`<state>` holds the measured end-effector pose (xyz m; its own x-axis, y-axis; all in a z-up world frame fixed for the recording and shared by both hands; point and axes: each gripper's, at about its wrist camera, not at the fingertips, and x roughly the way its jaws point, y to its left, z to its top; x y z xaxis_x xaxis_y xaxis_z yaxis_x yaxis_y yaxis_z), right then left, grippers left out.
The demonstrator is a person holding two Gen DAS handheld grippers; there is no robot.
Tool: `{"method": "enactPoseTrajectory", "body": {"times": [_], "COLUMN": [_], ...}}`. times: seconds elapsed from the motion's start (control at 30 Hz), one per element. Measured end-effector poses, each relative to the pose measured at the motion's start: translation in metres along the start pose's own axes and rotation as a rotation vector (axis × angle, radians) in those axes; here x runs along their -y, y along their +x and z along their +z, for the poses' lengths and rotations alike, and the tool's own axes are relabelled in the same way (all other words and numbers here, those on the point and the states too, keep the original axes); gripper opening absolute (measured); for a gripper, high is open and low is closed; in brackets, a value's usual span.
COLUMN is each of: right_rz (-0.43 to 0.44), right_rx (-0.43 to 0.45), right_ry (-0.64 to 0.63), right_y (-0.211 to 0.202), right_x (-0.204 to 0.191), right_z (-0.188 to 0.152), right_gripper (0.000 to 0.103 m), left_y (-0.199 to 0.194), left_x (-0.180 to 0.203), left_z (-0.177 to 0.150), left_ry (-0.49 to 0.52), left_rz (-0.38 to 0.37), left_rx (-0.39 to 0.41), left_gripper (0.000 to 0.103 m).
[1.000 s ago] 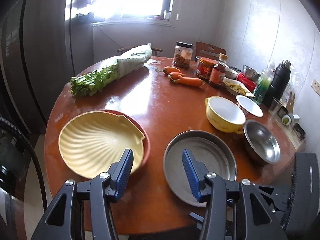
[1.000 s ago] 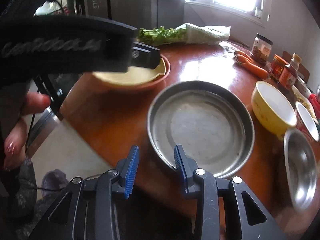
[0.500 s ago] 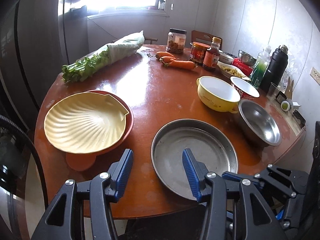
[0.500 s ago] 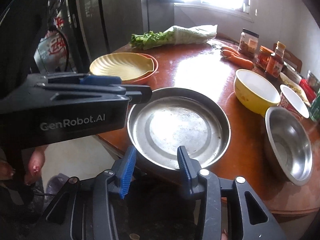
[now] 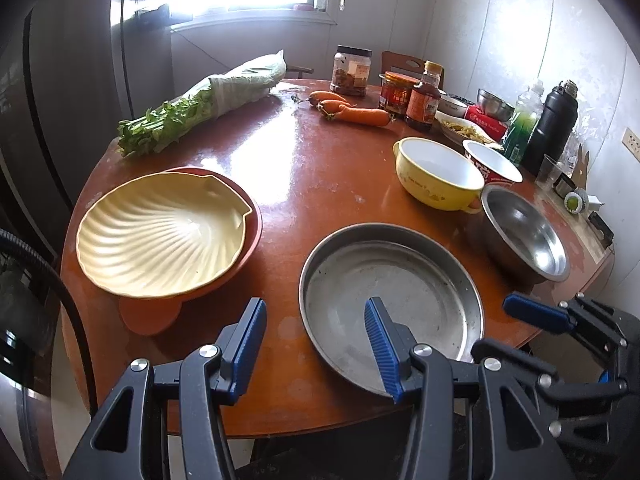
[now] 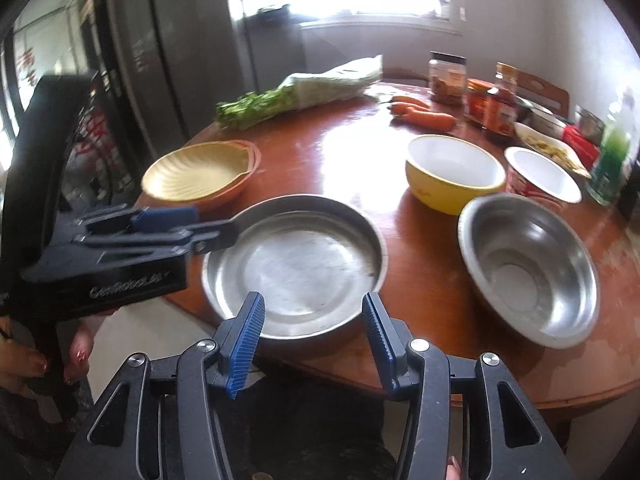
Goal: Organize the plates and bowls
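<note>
Two plates are sitting stacked at the left edge of the round brown desk [image 5: 312, 184]: a cream shell-shaped plate [image 5: 160, 236] is resting inside an orange plate [image 5: 252, 216]. Just right of them, at the near edge, a shallow steel pan [image 5: 392, 280] is lying flat. Farther right, three bowls are clustering together: a yellow bowl [image 5: 436, 176], a red-and-white bowl [image 5: 492, 164] just behind it, and a steel bowl [image 5: 524, 232] beside both.

Both tongs are hovering at the near edge of the desk, grasping nothing. The left tongs [image 5: 316, 336] are standing released, one finger showing over the desk and the other over the steel pan's near side. The right tongs [image 6: 312, 328] are spreading wider, with the pan's near rim showing in the gap and the pads clear of it.

Beyond the dishes, bagged celery [image 5: 200, 108], carrots [image 5: 352, 112], a jar [image 5: 352, 70] and bottles [image 5: 426, 100] are lying along the far side of the desk.
</note>
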<state>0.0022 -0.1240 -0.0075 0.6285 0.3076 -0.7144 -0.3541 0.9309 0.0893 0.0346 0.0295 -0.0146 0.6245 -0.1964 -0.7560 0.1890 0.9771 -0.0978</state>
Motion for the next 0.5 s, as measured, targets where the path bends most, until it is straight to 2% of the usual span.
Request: {"method": "enactPoseTrajectory", "body": {"times": [0.2,0.4,0.5], "right_rz": [-0.040,-0.044,-0.048], "right_rx": [-0.010,-0.028,-0.020], "right_ry": [0.029,0.044,0.057], "right_y": [0.011,0.028,0.032], "right_x": [0.008,0.012,0.015], "right_z": [-0.004,-0.003,-0.003], "right_gripper": [0.049,0.034,0.030], "left_y": [0.009,0.021,0.024], "left_x": [0.000,0.001,0.001], "left_z": [-0.003,-0.004,-0.004], "left_ry": [0.005,0.014,0.012], "left_rz": [0.001,-0.003,-0.002], "left_rx": [-0.022,-0.045,-0.045], "left_gripper": [0.051,0.051,0.051]}}
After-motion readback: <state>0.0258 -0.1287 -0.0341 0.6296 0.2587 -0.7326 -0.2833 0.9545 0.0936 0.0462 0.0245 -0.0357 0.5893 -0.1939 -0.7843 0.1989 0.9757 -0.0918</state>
